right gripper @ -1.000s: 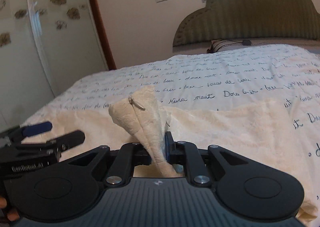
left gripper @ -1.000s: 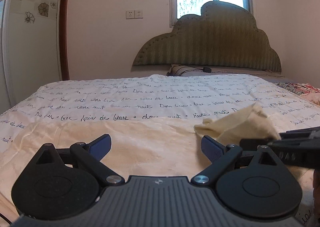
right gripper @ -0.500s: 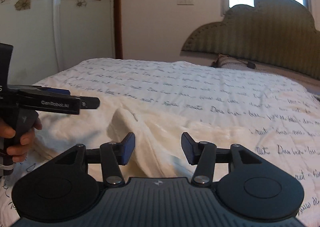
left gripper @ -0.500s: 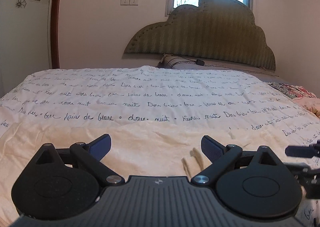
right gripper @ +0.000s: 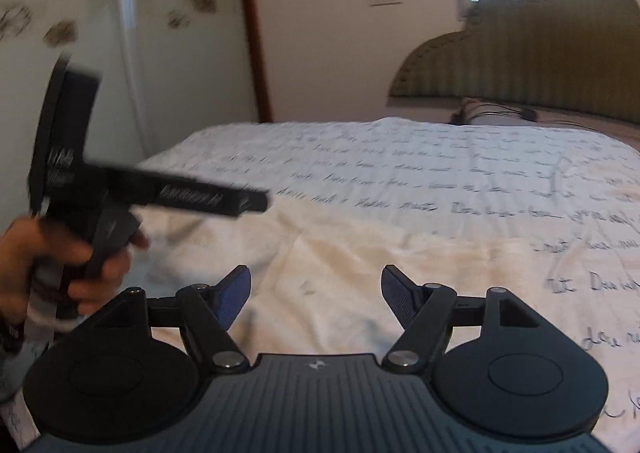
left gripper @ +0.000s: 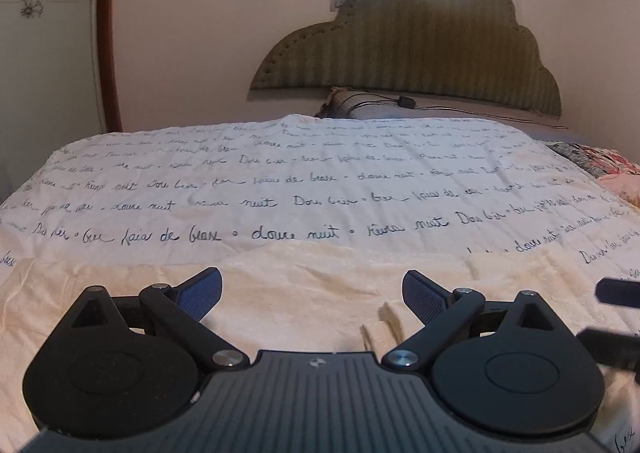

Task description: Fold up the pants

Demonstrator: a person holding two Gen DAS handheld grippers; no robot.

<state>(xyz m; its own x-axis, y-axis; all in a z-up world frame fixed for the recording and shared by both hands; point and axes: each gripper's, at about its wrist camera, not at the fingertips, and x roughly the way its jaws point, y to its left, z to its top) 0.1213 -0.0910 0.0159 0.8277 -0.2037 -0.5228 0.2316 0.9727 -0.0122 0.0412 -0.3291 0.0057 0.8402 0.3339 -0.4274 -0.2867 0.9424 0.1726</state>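
Cream fleece pants (left gripper: pixel 312 293) lie spread flat on the bed, close in front of both grippers; they also show in the right wrist view (right gripper: pixel 340 265). My left gripper (left gripper: pixel 312 293) is open and empty, low over the fabric. My right gripper (right gripper: pixel 316 291) is open and empty, just above the pants. The left gripper also appears from the side in the right wrist view (right gripper: pixel 256 201), held by a hand, blurred. The tips of the right gripper show at the right edge of the left wrist view (left gripper: pixel 616 293).
The bed has a white quilt with handwritten script (left gripper: pixel 304 189). A green padded headboard (left gripper: pixel 424 49) and a pillow (left gripper: pixel 360 105) are at the far end. A wardrobe with flower decals (right gripper: pixel 80 53) stands at the left. A patterned blanket (left gripper: pixel 600 165) lies at the right.
My right gripper has let go of the bunched pants fabric and opened wide. The fabric has dropped flat onto the bed. Both grippers have shifted, and the left one is moving.
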